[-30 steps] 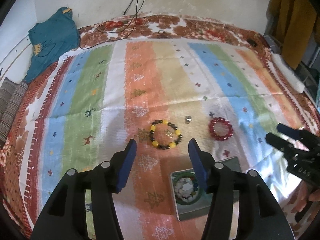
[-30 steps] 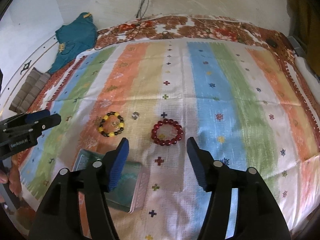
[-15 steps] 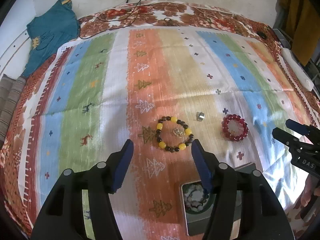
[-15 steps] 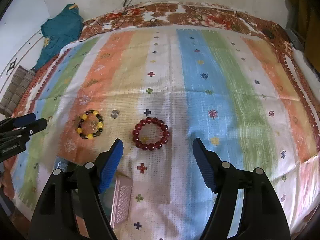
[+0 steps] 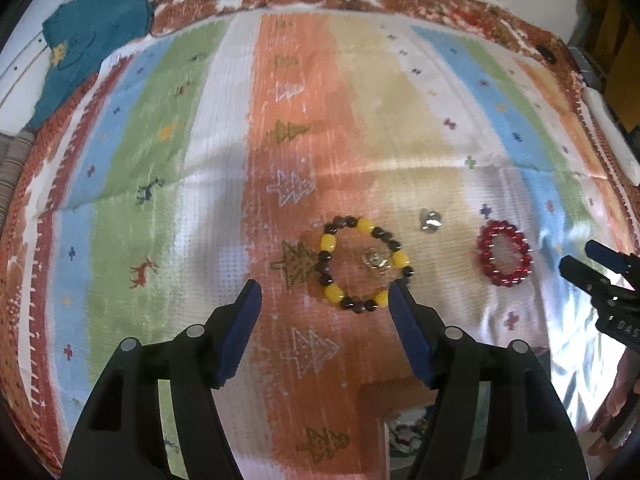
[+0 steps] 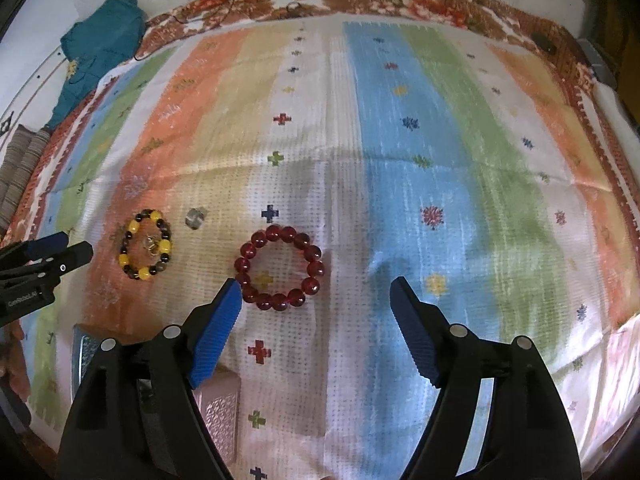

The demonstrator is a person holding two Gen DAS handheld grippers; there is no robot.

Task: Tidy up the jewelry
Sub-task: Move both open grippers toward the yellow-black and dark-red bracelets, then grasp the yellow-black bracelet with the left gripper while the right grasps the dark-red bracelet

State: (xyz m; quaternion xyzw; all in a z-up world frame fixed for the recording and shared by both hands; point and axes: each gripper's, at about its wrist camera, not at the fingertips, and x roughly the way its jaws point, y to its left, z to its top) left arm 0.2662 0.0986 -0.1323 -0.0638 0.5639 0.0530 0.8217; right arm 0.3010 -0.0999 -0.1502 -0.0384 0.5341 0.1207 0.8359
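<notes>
Left wrist view: the left gripper (image 5: 325, 294) hangs wide open with nothing between its 2 blue-padded fingers (image 5: 240, 332), just above a striped woven cloth (image 5: 224, 128) with tree and cross motifs. The bracelet of yellow and dark round beads (image 5: 362, 266) lies flat on the orange stripe, just beyond the fingertips, its near right edge close to the right fingertip. A small gold-coloured charm (image 5: 375, 260) sits inside the bracelet's ring. To the right of this bracelet lies a small silver faceted piece (image 5: 430, 220), and further right the red glass-bead bracelet (image 5: 504, 258). The right gripper (image 5: 588, 264) enters from the right edge, beyond the red bracelet; I cannot tell from here how far it is open. Below the yellow bracelet, partly hidden behind the right finger, a box with pale beads inside (image 5: 404, 432) shows. A teal garment (image 5: 88, 36) lies far up-left.

Right wrist view: the right gripper (image 6: 316, 292) is wide open and holds nothing. The red bracelet (image 6: 280, 266) lies just past its left fingertip, apart from it. Left of the red bracelet are the silver piece (image 6: 196, 217) and the yellow bracelet (image 6: 146, 250), then the left gripper (image 6: 60, 250) at the frame edge.
</notes>
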